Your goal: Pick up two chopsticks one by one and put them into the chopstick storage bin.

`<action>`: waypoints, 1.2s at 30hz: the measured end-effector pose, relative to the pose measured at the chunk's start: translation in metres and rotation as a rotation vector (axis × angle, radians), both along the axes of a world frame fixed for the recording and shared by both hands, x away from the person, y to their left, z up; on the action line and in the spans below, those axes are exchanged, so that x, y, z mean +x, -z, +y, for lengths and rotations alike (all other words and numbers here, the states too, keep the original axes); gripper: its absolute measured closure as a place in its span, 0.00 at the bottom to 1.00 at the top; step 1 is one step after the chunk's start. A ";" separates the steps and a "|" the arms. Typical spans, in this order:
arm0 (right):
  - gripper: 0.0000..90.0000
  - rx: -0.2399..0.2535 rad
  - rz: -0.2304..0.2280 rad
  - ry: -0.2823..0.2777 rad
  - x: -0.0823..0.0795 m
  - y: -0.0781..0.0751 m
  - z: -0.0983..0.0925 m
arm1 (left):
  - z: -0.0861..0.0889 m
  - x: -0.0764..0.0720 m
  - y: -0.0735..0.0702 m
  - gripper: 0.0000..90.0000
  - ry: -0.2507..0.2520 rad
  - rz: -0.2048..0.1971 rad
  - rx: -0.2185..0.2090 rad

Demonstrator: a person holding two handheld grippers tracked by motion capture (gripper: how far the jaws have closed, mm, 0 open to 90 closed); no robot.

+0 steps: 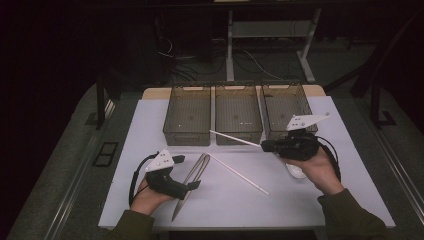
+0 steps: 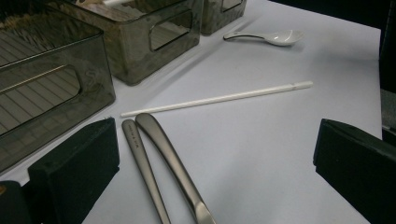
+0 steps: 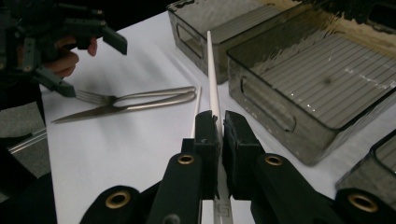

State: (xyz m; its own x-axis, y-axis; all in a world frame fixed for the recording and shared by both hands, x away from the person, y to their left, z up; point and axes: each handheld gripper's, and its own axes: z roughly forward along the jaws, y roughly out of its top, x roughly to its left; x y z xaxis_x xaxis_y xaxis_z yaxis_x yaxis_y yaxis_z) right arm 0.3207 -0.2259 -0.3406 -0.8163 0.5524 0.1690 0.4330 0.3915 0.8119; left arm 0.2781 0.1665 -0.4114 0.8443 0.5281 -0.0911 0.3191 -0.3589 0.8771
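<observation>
The right tool (image 3: 219, 123) is clamped on a white chopstick (image 3: 212, 70), which sticks out ahead of its jaws, lifted off the table (image 1: 310, 200) in front of the middle bin (image 1: 238, 120). A second chopstick (image 1: 237, 173) lies on the table between the two tools. The left tool (image 2: 215, 158) stands open and empty, with a knife (image 2: 175, 168) and fork (image 2: 142, 170) lying between its jaws. A white spoon (image 2: 271, 36) lies farther off.

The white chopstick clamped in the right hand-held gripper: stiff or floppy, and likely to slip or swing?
Probably stiff: the white chopstick juts straight from the right hand-held gripper with no visible sag. It looks smooth and thin, so it may pivot between the pads. Held near one end, the long free end could swing or catch the middle bin.
</observation>
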 end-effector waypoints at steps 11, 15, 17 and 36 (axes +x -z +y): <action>0.94 -0.004 -0.014 0.048 0.017 -0.007 0.017 | -0.004 0.000 0.001 0.00 0.009 -0.002 0.007; 0.94 -0.011 -0.020 0.075 0.029 -0.011 0.030 | -0.005 0.000 0.001 0.00 0.011 -0.001 0.009; 0.94 -0.019 -0.021 0.081 0.033 -0.012 0.035 | -0.005 -0.001 0.001 0.00 0.011 -0.002 0.007; 0.94 -0.061 -0.009 0.126 0.073 -0.015 0.079 | -0.005 -0.001 0.001 0.00 0.015 0.002 0.010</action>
